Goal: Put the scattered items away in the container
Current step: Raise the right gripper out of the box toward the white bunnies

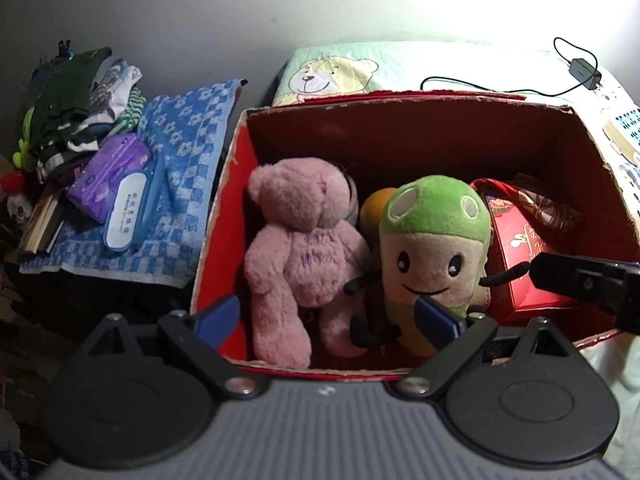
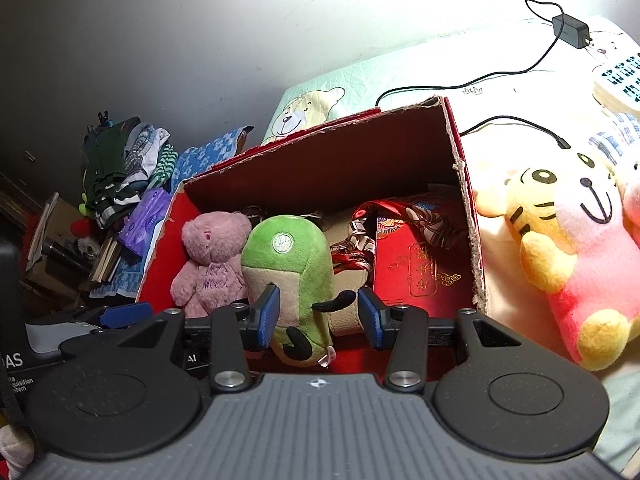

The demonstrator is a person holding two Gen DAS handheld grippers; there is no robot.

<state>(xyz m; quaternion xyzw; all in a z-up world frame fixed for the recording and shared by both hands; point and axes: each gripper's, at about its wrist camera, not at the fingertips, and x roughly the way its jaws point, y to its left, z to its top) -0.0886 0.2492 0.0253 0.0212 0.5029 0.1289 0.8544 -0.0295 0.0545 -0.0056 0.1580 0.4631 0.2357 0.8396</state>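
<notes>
Both grippers, left gripper (image 1: 326, 316) and right gripper (image 2: 318, 314), hang spread wide over the box (image 1: 400, 120), grasping nothing.

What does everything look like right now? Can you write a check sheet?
Surface: bed with bear-print sheet.
Job's things: pink teddy, green plush and red gift box inside the cardboard box; tiger plush outside on the bed.
Clutter: clothes pile, blue towel, purple pack.
Grippers: left gripper open, empty; right gripper open around the green plush.
Cables: charger with cord on the bed.
Surroundings: plain wall.
</notes>
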